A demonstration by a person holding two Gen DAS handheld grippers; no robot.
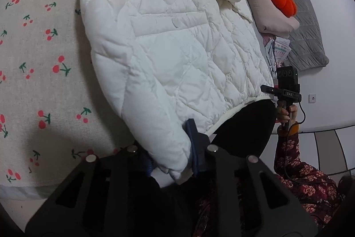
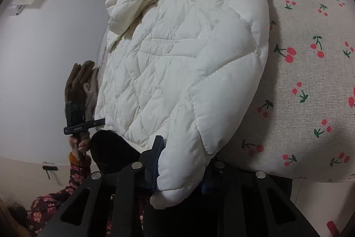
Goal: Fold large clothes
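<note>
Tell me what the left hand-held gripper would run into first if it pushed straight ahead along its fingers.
The left hand-held gripper is already shut on the white jacket's sleeve cuff; pushed on, it would probably just bunch that sleeve up along the cherry-print sheet.

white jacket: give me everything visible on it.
The white jacket is a puffy, diamond-quilted garment with a matte, down-filled look. It lies spread on the cherry-print bed cover, its hem hanging past the bed's edge, a welt pocket on each side, and an elastic hem. Its top is bunched in loose cream folds. Each sleeve runs down along its side; the left hand-held gripper is shut on one cuff, the right hand-held gripper on the other.
</note>
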